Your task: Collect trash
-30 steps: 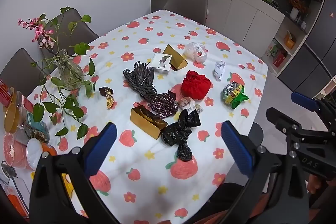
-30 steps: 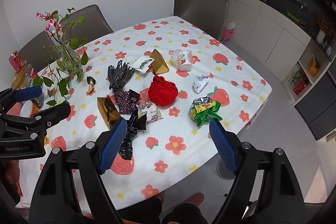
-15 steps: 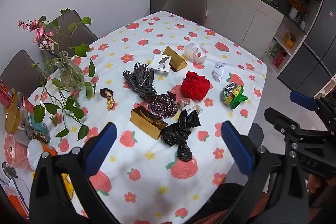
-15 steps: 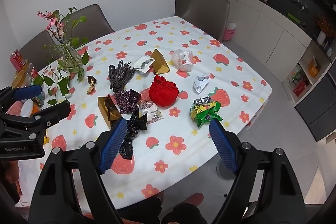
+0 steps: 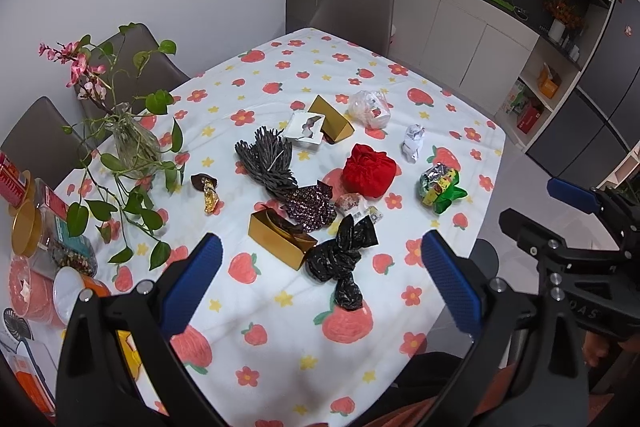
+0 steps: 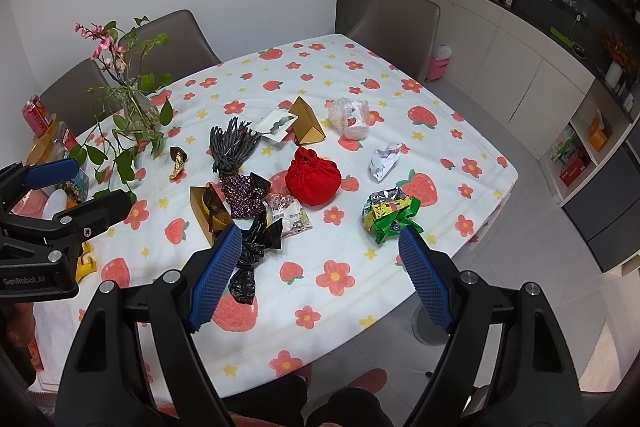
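2 gold boxes, 3 chairs, 1 vase, 1 red bundle

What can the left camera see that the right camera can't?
Only the left camera shows the orange cup at the table's corner and the right gripper from the side. Only the right camera shows the pink bin on the floor and the left gripper from the side. Both show the red bundle and black bag.

Strawberry-print table strewn with wrappers, vase.
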`<action>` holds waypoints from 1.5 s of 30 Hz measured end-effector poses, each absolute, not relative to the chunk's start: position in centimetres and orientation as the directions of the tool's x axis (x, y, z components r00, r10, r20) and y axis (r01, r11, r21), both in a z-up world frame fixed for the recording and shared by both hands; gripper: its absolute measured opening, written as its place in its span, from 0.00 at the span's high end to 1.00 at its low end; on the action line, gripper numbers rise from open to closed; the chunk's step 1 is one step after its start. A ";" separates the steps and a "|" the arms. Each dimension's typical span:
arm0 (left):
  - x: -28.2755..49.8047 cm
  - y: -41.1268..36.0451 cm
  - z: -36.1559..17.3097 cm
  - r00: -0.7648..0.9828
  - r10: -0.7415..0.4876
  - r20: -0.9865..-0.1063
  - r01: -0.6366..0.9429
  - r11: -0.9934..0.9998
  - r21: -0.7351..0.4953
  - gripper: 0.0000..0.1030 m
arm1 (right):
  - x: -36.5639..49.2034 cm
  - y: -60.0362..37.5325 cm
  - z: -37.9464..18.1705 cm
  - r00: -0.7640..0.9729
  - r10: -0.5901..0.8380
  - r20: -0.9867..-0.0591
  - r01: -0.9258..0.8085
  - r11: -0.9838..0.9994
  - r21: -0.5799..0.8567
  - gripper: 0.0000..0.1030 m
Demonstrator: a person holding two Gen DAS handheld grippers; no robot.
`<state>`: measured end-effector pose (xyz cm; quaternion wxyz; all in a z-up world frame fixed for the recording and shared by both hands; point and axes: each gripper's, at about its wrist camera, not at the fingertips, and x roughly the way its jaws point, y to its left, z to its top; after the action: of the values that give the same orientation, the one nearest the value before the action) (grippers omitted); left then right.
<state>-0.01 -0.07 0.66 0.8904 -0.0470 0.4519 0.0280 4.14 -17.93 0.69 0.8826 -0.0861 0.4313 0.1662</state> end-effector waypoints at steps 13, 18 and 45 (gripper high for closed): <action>-0.6 -0.1 2.6 0.612 0.000 -0.791 -0.086 0.994 -0.066 0.04 | 4.2 -18.0 2.1 0.582 0.230 -0.780 -0.379 0.925 -0.011 0.24; -0.6 -0.1 2.6 0.613 -0.001 -0.790 -0.085 0.994 -0.067 0.04 | 4.1 -18.1 2.1 0.581 0.232 -0.780 -0.381 0.925 -0.009 0.24; -0.7 0.2 2.9 0.613 -0.011 -0.790 -0.087 0.993 -0.082 0.04 | 4.1 -18.1 2.2 0.584 0.231 -0.778 -0.381 0.925 -0.011 0.24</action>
<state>-0.70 0.24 2.87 0.8964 -0.0561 0.4392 0.0213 4.05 -18.06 2.25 0.8854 -0.0886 0.4223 0.1729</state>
